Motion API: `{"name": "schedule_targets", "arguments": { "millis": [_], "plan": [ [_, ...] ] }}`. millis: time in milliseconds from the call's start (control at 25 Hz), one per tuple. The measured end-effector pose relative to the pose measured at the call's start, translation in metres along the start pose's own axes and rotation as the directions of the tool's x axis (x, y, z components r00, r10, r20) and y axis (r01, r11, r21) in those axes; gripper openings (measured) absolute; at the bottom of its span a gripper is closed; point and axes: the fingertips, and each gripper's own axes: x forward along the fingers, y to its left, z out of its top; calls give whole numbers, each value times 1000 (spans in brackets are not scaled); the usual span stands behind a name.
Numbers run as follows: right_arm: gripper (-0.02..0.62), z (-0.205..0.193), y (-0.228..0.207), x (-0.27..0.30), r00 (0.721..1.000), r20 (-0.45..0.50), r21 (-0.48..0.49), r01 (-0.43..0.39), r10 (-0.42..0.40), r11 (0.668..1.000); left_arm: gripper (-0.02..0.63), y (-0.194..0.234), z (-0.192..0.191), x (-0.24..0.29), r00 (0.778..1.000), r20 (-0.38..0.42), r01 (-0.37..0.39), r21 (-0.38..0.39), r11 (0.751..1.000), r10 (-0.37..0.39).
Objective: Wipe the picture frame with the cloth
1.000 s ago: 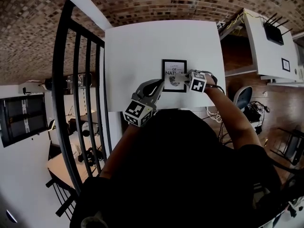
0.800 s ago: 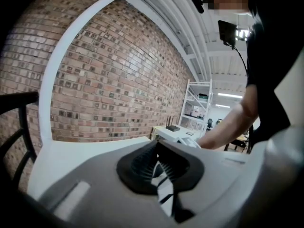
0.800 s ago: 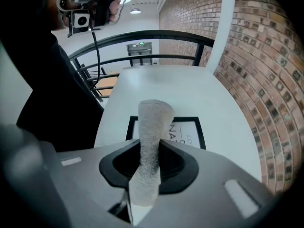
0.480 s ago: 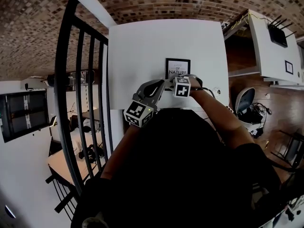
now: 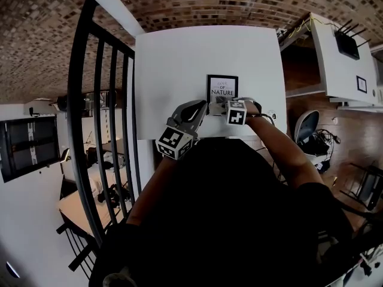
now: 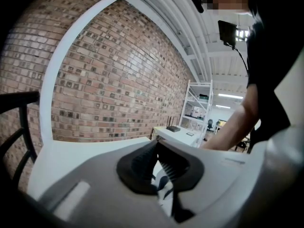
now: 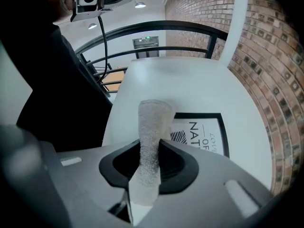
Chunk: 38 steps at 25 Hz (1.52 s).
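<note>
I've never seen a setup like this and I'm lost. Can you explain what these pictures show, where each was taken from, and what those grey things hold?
There is no robot: a person holds a two-jaw gripper in each hand. One picture comes from a camera on the person's head, looking down. The other two come from cameras riding on the grippers, looking along their jaws. On the white table lies a black picture frame with a print. The right gripper is shut on a strip of pale cloth at the frame's near edge. The left gripper has its jaws together at the frame's near left corner, seemingly steadying it.
</note>
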Motion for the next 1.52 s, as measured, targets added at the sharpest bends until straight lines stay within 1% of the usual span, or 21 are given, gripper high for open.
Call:
{"name": "schedule_targets", "arguments": {
  "millis": [280,560,640,680,760,800,840,880,920,960,1040,1120,1200,1280,1320,1400,1480,1520],
  "plan": [
    [91,-42,2,-13,999,-36,60,16,-14,998,-2,-3,0,7,1000,-3,25,5,1000,-25],
    [91,-73,9,-25,998,-57,108,36,-30,994,-1,-5,0,13,999,-12,43,7,999,-43],
    [91,-79,9,-29,999,-33,148,48,-43,988,-2,-7,0,15,999,-12,47,13,999,-47],
    [91,-78,7,-34,998,-4,179,59,-60,982,-2,-7,0,15,999,-11,49,16,999,-49],
    [91,-71,-3,-50,989,87,260,94,-120,961,-2,-7,2,16,999,-12,49,19,999,-49],
    [91,-66,-12,-62,976,140,312,118,-169,943,-2,-6,3,16,999,-11,46,20,999,-46],
    [91,-59,-22,-76,953,196,372,144,-229,917,0,-4,5,16,999,-9,43,21,999,-43],
    [91,-53,-32,-92,921,255,436,161,-294,885,0,-2,7,16,999,-6,39,23,999,-39],
    [91,-46,-41,-110,879,319,495,164,-354,853,-1,-1,9,16,999,-2,36,26,999,-36],
    [91,-39,-49,-128,829,382,543,155,-407,825,0,1,12,17,999,0,35,29,999,-35],
    [91,-24,-58,-166,723,486,600,134,-492,789,0,2,17,18,999,4,35,38,999,-35],
    [92,-8,-61,-204,623,560,612,133,-546,779,-1,3,23,19,999,10,34,45,998,-35],
    [92,8,-61,-239,529,623,607,139,-577,782,0,2,27,20,999,15,32,50,998,-33],
    [92,22,-60,-273,439,672,603,144,-597,785,-1,0,31,20,999,23,30,53,998,-31],
    [92,28,-59,-288,400,690,599,151,-603,786,0,-1,33,21,999,28,29,56,998,-31],
    [92,38,-55,-313,337,716,590,175,-611,788,0,-5,38,21,999,37,33,61,998,-35],
    [92,47,-51,-330,290,736,579,199,-612,791,0,-9,42,22,998,49,41,64,997,-44],
    [92,51,-49,-337,273,745,572,208,-609,793,0,-11,45,22,997,56,44,66,997,-48]
  ]
}}
